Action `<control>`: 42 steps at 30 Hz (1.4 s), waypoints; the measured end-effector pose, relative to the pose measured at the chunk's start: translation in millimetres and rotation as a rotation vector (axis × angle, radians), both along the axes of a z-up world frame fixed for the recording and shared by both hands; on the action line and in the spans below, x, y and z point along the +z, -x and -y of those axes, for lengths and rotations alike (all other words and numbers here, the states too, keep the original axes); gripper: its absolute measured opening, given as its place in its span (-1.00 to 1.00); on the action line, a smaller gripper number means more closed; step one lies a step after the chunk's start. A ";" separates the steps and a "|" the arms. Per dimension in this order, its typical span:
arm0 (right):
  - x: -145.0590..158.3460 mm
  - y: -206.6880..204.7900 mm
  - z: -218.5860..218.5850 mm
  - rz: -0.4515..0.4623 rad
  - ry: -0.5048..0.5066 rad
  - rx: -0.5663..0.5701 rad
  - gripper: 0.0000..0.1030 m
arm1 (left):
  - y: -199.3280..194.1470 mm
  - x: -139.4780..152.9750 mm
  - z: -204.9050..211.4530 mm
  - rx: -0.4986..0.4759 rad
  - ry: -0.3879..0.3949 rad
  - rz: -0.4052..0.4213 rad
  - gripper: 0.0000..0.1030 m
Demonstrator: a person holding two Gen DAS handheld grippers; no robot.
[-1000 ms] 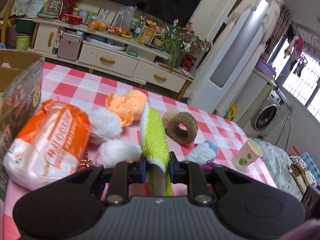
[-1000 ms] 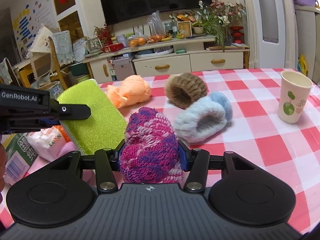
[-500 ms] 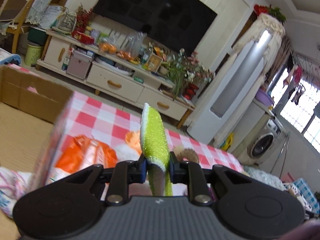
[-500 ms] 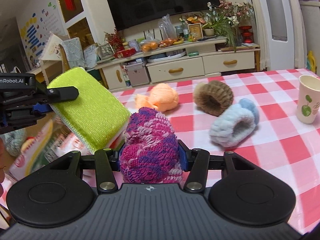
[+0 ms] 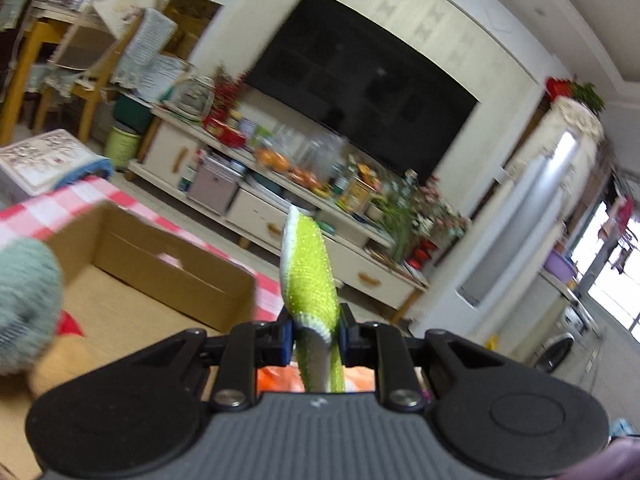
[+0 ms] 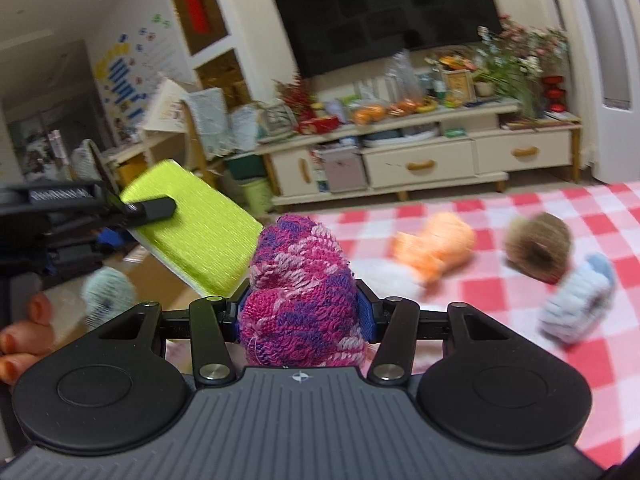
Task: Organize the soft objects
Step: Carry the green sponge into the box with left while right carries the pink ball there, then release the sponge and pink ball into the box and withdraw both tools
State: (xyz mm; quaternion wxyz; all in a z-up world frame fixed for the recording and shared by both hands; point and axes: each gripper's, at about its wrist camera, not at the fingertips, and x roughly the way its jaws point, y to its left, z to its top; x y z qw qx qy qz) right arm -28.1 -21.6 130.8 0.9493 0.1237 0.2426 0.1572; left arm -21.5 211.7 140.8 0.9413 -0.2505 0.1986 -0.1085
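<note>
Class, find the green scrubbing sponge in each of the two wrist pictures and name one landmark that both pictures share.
Left wrist: green sponge at centre, edge-on, clamped in the left gripper, right of the cardboard box.
Right wrist: sponge at left, broad face showing, beside the pink knitted item.
Shared landmark: the television.

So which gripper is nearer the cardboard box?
Left. The left gripper, shut on the green sponge, is at the cardboard box; the right gripper, holding the pink knit item, is farther back.
</note>
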 end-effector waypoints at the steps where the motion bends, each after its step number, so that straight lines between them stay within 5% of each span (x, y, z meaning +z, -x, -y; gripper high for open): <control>1: 3.1 -2.7 -6.7 0.009 0.000 0.017 0.23 | -0.4 -0.1 -7.0 0.016 0.006 -0.003 -0.64; 15: -1.7 -39.2 -73.6 0.012 0.041 0.189 0.26 | -18.9 -18.6 -57.7 0.160 -0.030 -0.122 -0.64; 20: -6.7 -45.0 -88.0 0.007 0.098 0.196 0.55 | -23.3 -23.0 -65.5 0.179 -0.060 -0.169 -0.62; 22: -5.7 -38.7 -89.1 0.019 0.102 0.180 0.92 | -22.2 -22.7 -63.6 0.190 -0.084 -0.170 -0.42; 26: -2.5 -31.3 -81.7 0.038 0.104 0.153 0.94 | -21.8 -20.9 -61.1 0.206 -0.109 -0.167 -0.18; 34: -5.2 -18.8 -57.8 0.072 0.104 0.054 1.00 | -18.7 -17.3 -49.6 0.211 -0.160 -0.143 0.69; 42: -9.6 -5.4 -38.6 0.057 0.099 -0.024 1.00 | -14.8 -13.3 -31.3 0.203 -0.239 -0.109 0.95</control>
